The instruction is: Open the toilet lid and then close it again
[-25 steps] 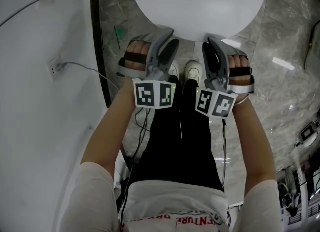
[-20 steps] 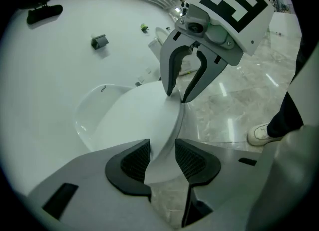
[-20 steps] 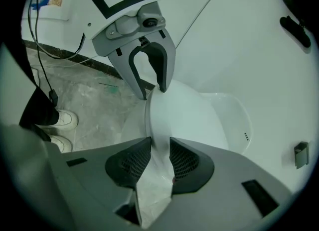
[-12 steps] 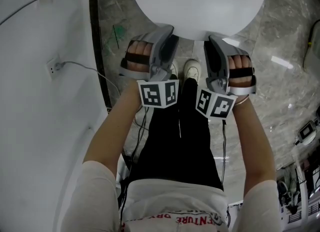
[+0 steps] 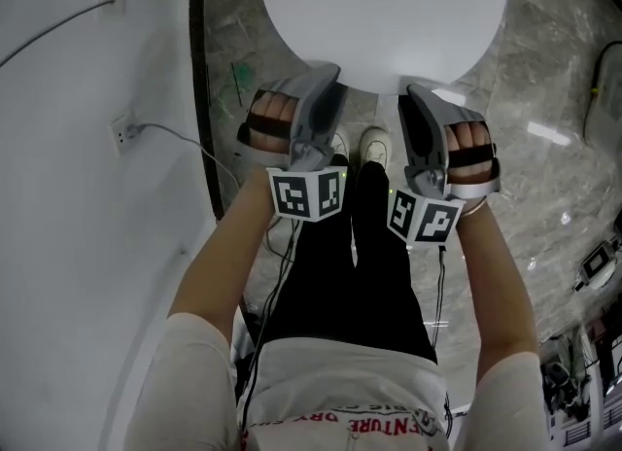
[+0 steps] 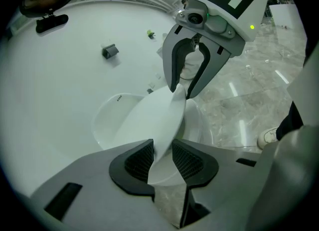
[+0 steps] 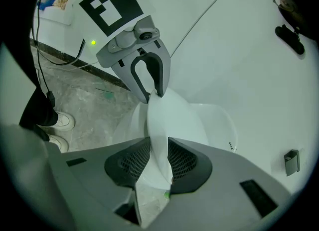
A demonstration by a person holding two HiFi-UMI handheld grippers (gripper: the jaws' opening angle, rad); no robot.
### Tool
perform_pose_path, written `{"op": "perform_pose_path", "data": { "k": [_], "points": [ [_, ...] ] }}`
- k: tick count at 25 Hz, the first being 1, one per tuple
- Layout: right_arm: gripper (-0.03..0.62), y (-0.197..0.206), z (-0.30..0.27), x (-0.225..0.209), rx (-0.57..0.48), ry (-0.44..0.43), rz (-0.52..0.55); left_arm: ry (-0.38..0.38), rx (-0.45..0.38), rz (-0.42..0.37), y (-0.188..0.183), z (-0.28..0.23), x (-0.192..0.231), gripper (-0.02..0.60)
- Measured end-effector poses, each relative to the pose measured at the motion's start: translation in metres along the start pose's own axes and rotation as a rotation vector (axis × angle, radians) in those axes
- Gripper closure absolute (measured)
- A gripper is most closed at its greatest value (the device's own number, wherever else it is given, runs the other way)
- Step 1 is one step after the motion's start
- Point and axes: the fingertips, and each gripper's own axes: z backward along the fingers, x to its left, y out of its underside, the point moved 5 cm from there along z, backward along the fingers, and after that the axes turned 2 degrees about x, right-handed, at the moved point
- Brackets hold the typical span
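Observation:
The white toilet lid (image 5: 382, 12) fills the top of the head view, and its front edge is raised off the bowl (image 6: 107, 120). My left gripper (image 5: 330, 75) holds the left part of that front edge. In the left gripper view the thin lid edge (image 6: 149, 120) runs between the mesh pads (image 6: 139, 160) of the left gripper (image 6: 163, 158), whose jaws are closing on it. My right gripper (image 5: 413, 89) grips the edge beside it. In the right gripper view the lid (image 7: 172, 115) sits between both pads of the right gripper (image 7: 159, 158).
A white wall stands at the left with a socket (image 5: 124, 132) and a cable. Grey marble floor (image 5: 554, 148) surrounds the toilet. The person's white shoes (image 5: 374, 143) stand just in front of the bowl. Gear and cables lie at the lower right.
Both grippers have risen together, taking the lid's front edge up with them. The lid now stands tilted above the bowl.

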Motion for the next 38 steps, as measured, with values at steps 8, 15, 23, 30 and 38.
{"op": "perform_pose_path", "data": {
  "k": [8,15,23,30,38],
  "points": [
    [0.508,-0.017,0.041,-0.061,-0.034,0.049,-0.016,-0.056,-0.029,-0.038,-0.037,0.033,0.06,0.46],
    [0.525,-0.03,0.074,-0.129,-0.051,0.063,-0.052,-0.077,-0.046,-0.032,-0.075,0.06,0.126,0.461],
    [0.533,-0.035,0.087,-0.195,-0.04,0.009,-0.088,-0.029,0.007,0.052,-0.108,0.064,0.183,0.503],
    [0.559,-0.038,0.096,-0.251,-0.068,0.018,-0.093,-0.039,0.017,0.028,-0.134,0.065,0.235,0.518],
    [0.56,-0.046,0.09,-0.295,-0.047,0.004,-0.129,0.0,-0.021,0.026,-0.14,0.057,0.279,0.52]
  ]
}}
